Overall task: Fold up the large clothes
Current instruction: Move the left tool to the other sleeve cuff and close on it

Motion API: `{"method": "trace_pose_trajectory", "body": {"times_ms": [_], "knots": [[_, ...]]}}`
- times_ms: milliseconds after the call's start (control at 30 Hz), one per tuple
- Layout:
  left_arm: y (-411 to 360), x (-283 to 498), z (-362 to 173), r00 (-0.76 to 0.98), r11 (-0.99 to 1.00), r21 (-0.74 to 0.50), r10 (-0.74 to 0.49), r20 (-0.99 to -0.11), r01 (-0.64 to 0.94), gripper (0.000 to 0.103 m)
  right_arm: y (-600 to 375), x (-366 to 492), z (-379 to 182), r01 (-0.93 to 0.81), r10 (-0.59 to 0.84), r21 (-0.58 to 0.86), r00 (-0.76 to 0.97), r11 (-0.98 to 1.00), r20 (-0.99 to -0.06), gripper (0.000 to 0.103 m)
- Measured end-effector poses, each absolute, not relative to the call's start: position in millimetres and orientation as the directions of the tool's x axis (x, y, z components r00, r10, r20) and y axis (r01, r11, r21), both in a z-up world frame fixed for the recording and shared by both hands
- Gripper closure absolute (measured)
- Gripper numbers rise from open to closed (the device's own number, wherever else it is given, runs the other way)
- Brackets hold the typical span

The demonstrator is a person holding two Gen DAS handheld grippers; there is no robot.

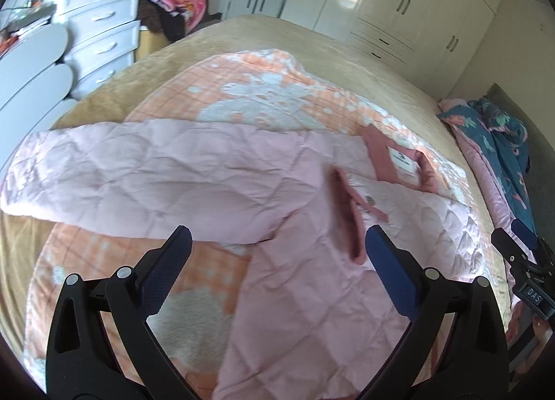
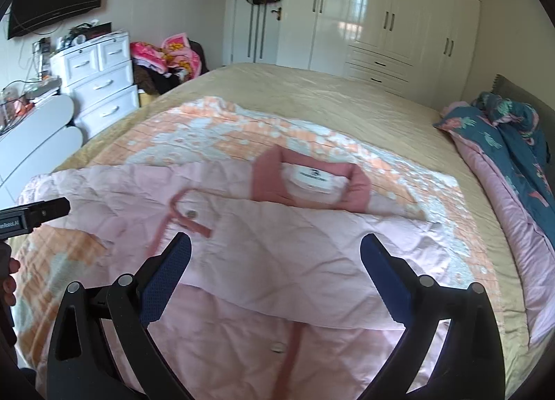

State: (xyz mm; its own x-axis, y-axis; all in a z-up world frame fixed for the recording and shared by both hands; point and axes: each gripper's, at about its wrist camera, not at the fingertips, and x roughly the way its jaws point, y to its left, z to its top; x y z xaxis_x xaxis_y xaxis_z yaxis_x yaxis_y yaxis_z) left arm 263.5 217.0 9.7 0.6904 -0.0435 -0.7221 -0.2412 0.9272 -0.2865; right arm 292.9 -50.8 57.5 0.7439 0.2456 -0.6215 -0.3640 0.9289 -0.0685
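Observation:
A pale pink quilted jacket lies spread on the bed, over an orange and white checked blanket. Its darker pink collar with a white label points toward the far side. One sleeve stretches out to the left. My left gripper hovers open above the jacket's front, nothing between its blue pads. My right gripper is also open above a folded-over panel, holding nothing. The right gripper's tip shows at the left wrist view's right edge.
The beige bed cover extends beyond the blanket. A teal patterned quilt is bunched at the right. White drawers and a pile of clothes stand at the left, white wardrobes behind. A hand shows at the left edge.

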Motion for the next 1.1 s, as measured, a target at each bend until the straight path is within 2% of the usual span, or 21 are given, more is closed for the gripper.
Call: {"method": "trace_pose_trajectory", "body": {"times_ms": [733, 1100], "knots": [[335, 218, -34, 0.632, 0.81, -0.311, 0.093, -0.769, -0.498, 0.009, 86, 277, 37, -0.559, 0.42, -0.003, 0.626, 0.829, -0.657, 0.005], [390, 207, -68, 0.587, 0.719, -0.327, 0.138, -0.798, -0.613, 0.009, 132, 266, 22, -0.619, 0.459, 0.007, 0.575, 0.785, -0.678, 0.005]]}}
